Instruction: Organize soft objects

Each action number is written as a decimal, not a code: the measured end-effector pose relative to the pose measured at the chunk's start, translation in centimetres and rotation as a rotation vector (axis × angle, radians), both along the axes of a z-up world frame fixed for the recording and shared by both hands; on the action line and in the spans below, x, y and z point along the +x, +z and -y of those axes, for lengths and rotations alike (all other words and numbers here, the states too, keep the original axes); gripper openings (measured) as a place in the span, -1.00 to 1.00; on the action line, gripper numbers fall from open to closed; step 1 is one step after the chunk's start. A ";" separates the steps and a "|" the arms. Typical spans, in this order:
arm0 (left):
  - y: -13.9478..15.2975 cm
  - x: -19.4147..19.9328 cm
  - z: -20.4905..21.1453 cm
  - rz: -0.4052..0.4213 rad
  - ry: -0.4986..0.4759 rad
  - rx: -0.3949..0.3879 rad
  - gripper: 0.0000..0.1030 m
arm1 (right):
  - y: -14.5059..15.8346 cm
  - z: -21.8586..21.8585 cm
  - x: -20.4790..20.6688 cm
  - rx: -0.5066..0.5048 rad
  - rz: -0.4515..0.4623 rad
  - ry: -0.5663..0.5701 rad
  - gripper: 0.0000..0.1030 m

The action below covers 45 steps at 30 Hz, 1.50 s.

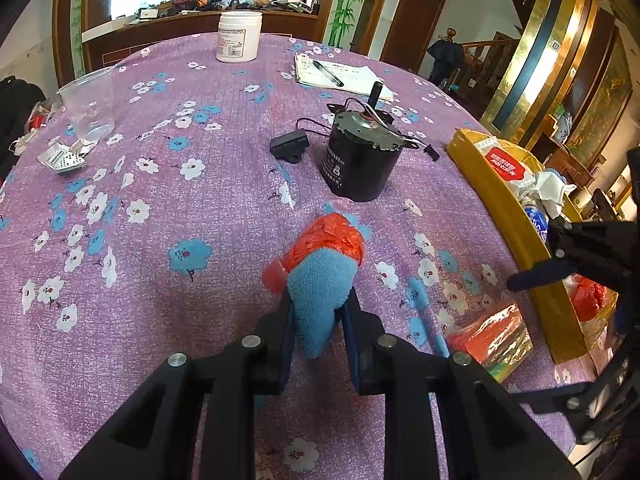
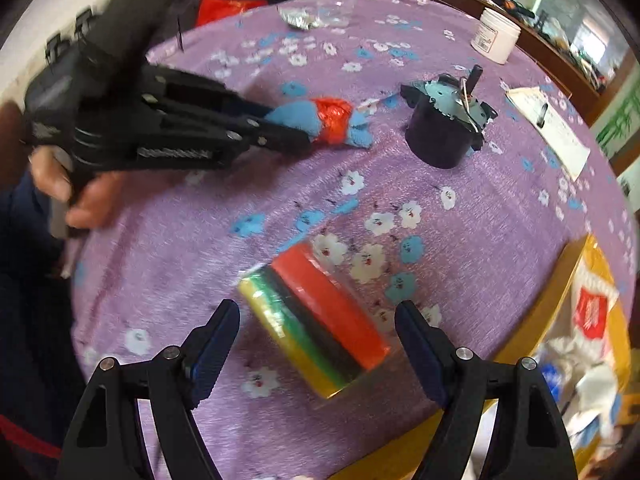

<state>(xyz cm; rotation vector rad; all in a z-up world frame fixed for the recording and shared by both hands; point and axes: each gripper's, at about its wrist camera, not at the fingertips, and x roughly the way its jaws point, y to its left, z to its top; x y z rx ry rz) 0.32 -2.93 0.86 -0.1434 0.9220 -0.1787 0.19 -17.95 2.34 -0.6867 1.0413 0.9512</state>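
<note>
**Left gripper clamps the blue towel roll; right gripper hangs open over the sponge pack**

The left gripper (image 1: 318, 312) has its two black fingers pressed against the near end of a rolled blue terry cloth bound with a band of crinkled red plastic (image 1: 322, 272). The jaws are narrowed onto the fabric, which bulges out between them. From the right wrist view the same gripper (image 2: 280, 130) reaches in from the left, held by a bare hand (image 2: 76, 196), and the cloth roll (image 2: 320, 122) lies low over the purple floral tablecloth (image 2: 500, 216) — whether it touches the cloth there cannot be told.

The right gripper (image 2: 318, 332) is spread wide, its blue-padded fingers (image 2: 214, 344) standing on either side of a clear-wrapped stack of coloured sponges, red, black, green and yellow (image 2: 320, 320). The pads are apart from the pack and grip nothing. The pack rests on the tablecloth close to the table's near edge, seen in the left wrist view as an orange-red wrapped block (image 1: 490, 340) just beside a yellow cardboard box (image 1: 520, 232) stuffed with packets and crumpled white paper.

Beyond the cloth roll stands a squat black cylindrical motor with a metal top and trailing wires (image 1: 360, 156), with a small black plug (image 1: 290, 148) beside it. Farther back are a white plastic jar (image 1: 239, 36), a notepad with a pen (image 1: 340, 76) and a clear plastic cup (image 1: 88, 104).
</note>
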 end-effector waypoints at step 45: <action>2.6 -2.2 0.7 0.154 0.063 0.088 -0.65 | 0.5 6.2 -2.6 0.521 0.010 -0.759 -0.05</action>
